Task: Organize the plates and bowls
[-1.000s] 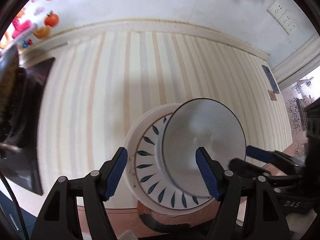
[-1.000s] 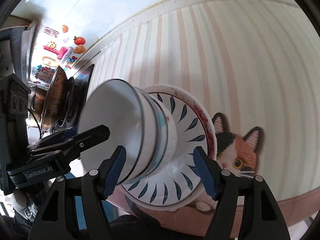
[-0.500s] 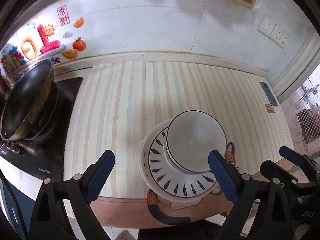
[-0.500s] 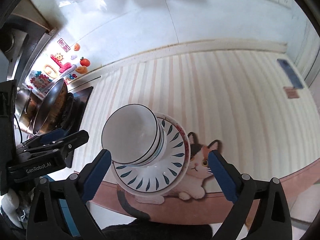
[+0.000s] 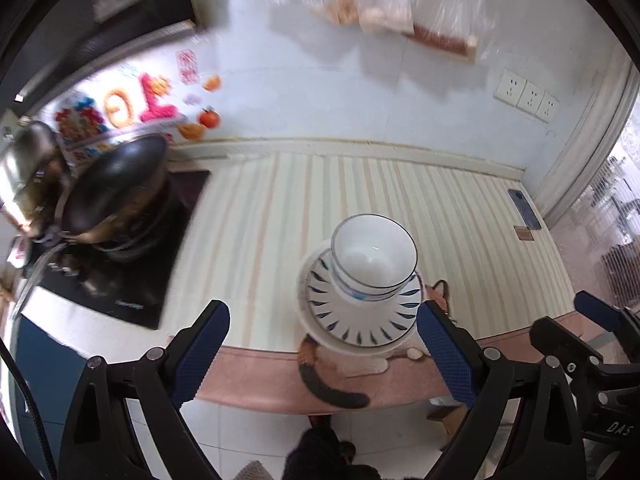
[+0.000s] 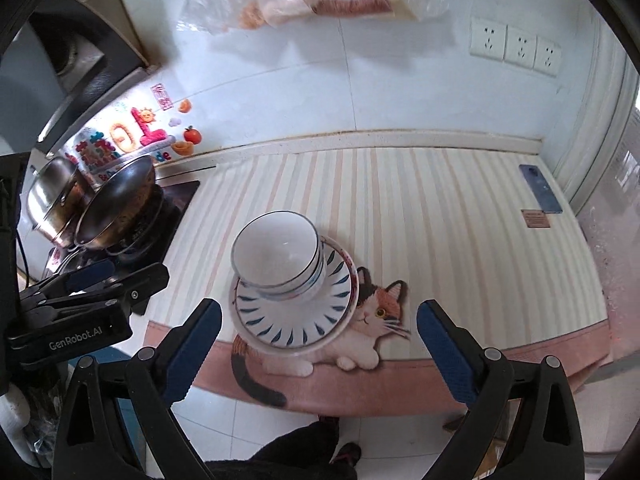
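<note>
Kitchen counter under a striped mat with a cat picture printed at its front edge: that is where the dishes sit. Nested white bowls stand in a stack on patterned plates, at the near side of the mat, partly covering the cat and close to the pink border that hangs over the counter's front. From the left wrist view the same bowls rest a little toward the back of the plates, not centred.

Both tools are clear of the pile. The left gripper has its jaws spread wide with nothing between them, and the right gripper is likewise wide apart and empty, above and in front of the stack.

Further out, a dark pan and a steel pot sit on a black stove at the left, and a phone lies at the far right of the mat.

The stacking looks done, so the risk is mostly in the placement. The pile is near the counter's edge and the bowls sit off-centre; a knock from a passing tool, or a tug on the overhanging mat, could tip the bowls or slide the whole stack to the floor.
</note>
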Motion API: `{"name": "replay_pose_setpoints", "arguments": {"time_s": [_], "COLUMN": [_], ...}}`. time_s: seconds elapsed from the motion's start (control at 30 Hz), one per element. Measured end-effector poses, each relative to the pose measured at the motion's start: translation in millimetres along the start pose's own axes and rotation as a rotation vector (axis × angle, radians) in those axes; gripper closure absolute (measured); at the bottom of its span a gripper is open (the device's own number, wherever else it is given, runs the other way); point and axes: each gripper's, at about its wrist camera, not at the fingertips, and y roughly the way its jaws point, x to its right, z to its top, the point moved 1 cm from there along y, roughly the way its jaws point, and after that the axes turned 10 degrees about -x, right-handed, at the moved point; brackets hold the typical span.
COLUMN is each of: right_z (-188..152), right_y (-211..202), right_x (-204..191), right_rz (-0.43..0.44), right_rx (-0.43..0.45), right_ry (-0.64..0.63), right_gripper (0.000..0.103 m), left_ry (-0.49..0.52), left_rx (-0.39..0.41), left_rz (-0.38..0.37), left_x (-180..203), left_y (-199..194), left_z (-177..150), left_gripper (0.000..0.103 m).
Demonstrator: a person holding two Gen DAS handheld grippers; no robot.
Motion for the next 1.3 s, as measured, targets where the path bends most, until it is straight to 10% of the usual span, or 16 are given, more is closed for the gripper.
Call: {"name": "replay_pose_setpoints", "arguments": {"time_s": [0.73, 1.3], "right_z": [-132.3, -191.0], "right_y": [-169.9, -210.9], "right_x": [-53.6, -95.5], "right_rz": [-0.037, -0.086], "right_rx": [0.185, 0.238], "right_ry": [-0.020, -0.011], "right_gripper": [0.002, 0.002], "left_ry": [-0.024, 0.011], "left_rx": [0.155, 0.196], "left_rz": [0.005, 0.030], "left_x": [-30.0, -46.0], "left_y": [-134.8, -167.4], "left_z": [-108.7, -154.1], "left_gripper": [0.000, 0.000]}}
